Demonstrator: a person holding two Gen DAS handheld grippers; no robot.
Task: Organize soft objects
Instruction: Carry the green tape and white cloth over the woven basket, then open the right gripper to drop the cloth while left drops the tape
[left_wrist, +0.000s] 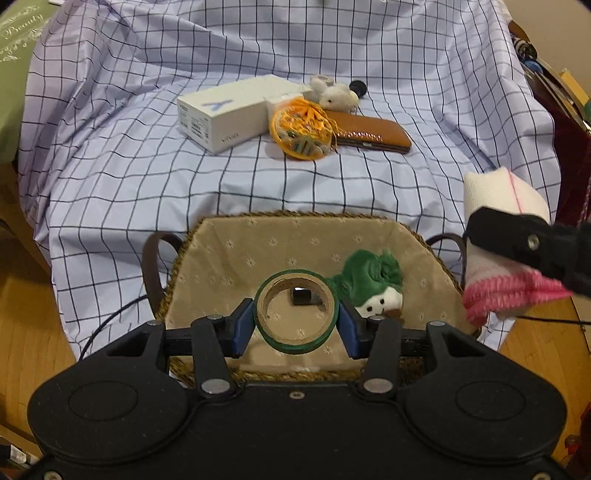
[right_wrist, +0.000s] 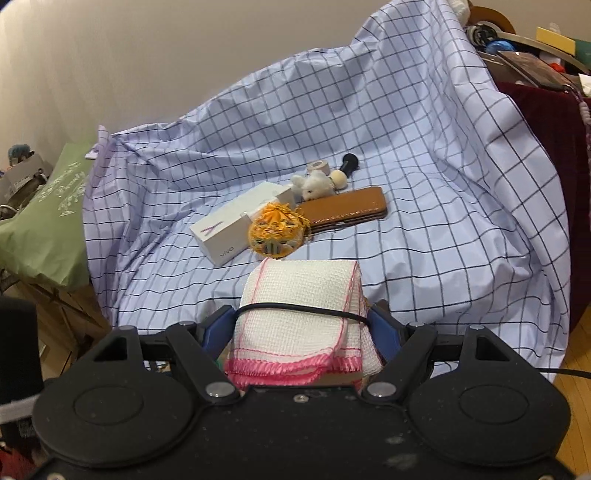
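**Left wrist view: cloth held at the basket's right rim, tape roll over its middle**

Your right gripper (right_wrist: 301, 332) has its jaws closed on the folded white cloth (right_wrist: 295, 317) with pink stitched edging. A black cable (right_wrist: 295, 307) crosses over the top of the fold. In the left wrist view that cloth (left_wrist: 506, 243) sits at the right of the frame, just beside and above the right rim of the lined basket (left_wrist: 258, 243), not yet over its opening. The cloth's long axis runs forward, away from the jaws.

Your left gripper (left_wrist: 295, 325) grips a green tape roll (left_wrist: 296, 312) on edge, low over the basket's middle. A green plush toy (left_wrist: 369, 284) already lies in the basket, lower right of centre, close to where the cloth would enter.

My reading: the cloth has to travel toward frame left to clear the rim, and the bare lining toward the basket's far wall, upper left of the plush, is the open spot. Watch the right basket handle (left_wrist: 448, 245) and your left gripper.

Farther up the checked sheet (right_wrist: 424, 166), a small white plush (right_wrist: 314, 186) lies well apart, beside a brown case (right_wrist: 347, 208) and a white box (right_wrist: 236, 225).
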